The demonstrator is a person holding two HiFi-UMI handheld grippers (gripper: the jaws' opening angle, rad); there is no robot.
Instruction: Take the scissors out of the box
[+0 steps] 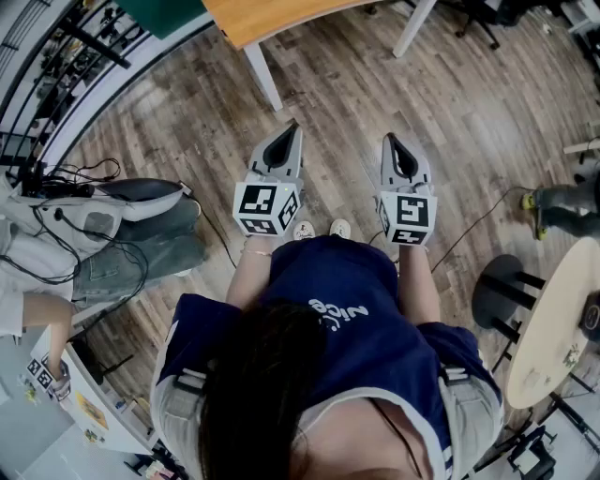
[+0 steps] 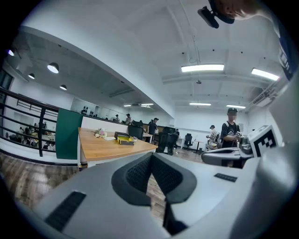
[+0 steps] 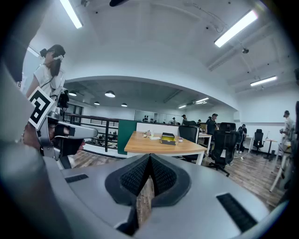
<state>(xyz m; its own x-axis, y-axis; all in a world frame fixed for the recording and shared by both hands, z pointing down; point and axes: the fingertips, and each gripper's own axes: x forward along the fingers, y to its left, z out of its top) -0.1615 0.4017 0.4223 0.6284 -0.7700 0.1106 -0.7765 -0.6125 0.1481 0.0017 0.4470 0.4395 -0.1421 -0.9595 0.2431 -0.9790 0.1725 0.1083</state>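
Observation:
A black and yellow box (image 2: 122, 139) lies on a wooden table (image 2: 107, 148) some way ahead; the right gripper view shows the same box (image 3: 168, 138) on that table (image 3: 159, 146). No scissors show in any view. In the head view I stand on the wood floor, with only the table's near corner (image 1: 272, 17) at the top edge. My left gripper (image 1: 292, 129) (image 2: 152, 156) and right gripper (image 1: 389, 142) (image 3: 149, 158) are held side by side at waist height, pointing at the table. Both are shut with nothing between the pads.
A seated person with cables (image 1: 112, 244) is at my left. A round table (image 1: 553, 328) and a black stool (image 1: 502, 291) stand at my right. Office chairs (image 3: 224, 140) stand right of the table, a green panel (image 2: 67, 135) at its left end. People stand further back.

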